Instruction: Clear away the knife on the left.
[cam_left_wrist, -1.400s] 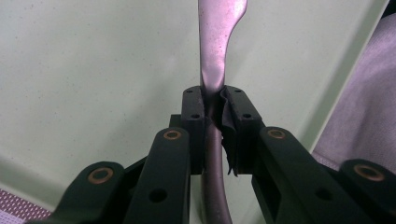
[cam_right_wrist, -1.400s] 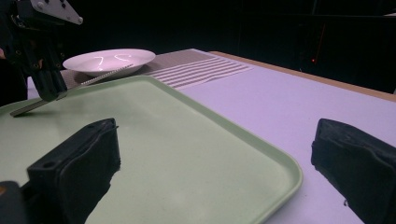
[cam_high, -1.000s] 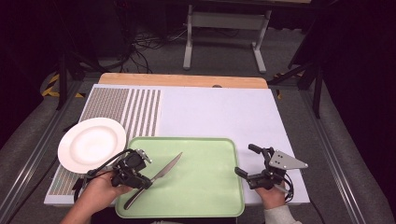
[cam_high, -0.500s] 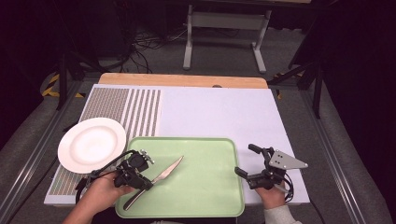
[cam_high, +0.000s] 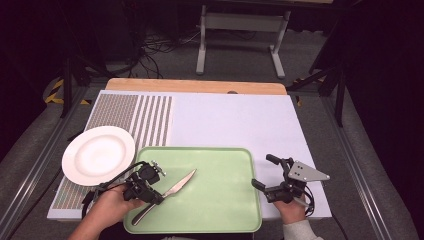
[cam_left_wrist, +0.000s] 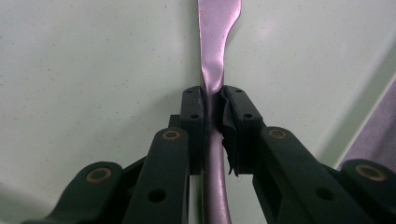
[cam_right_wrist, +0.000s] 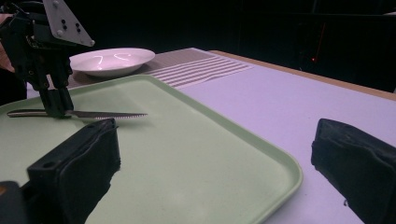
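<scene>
Two grippers work at the near edge of the table, one in each of the person's hands. One knife (cam_high: 172, 190) lies low over one green tray (cam_high: 225, 170), and the left gripper (cam_high: 150, 196) pinches it: in the left gripper view its two black jaws are pressed together on the narrow neck of the knife (cam_left_wrist: 212, 93), where handle meets blade, with the blade running on ahead over the pale green tray floor (cam_left_wrist: 93, 70). From the high view the knife lies on a slant in the tray's near left part, handle toward the person, tip pointing toward the tray's middle. The left hand (cam_high: 107, 207) holds the gripper from below left.

One right gripper (cam_high: 264, 172) sits just off the tray's right rim, over the white mat, held by the right hand (cam_high: 290, 210); it carries one grey three-cornered plate on top. Its jaws are spread wide with nothing between them, as the right gripper view shows, with the tray's rim (cam_right_wrist: 280, 168) running through the gap. That view also shows the left gripper (cam_right_wrist: 56, 109) farther off, clamped on the knife (cam_right_wrist: 107, 114), whose serrated edge is just visible.

Farther back, one white plate (cam_high: 98, 154) rests left of the tray, touching or just beside its corner, on one panel of striped and dotted pattern (cam_high: 145, 117). One wooden strip (cam_high: 195, 86) borders the far edge of the table. Beyond it, one grey metal stand (cam_high: 240, 22) is on the floor.

No brand, label or readable writing appears on anything.
</scene>
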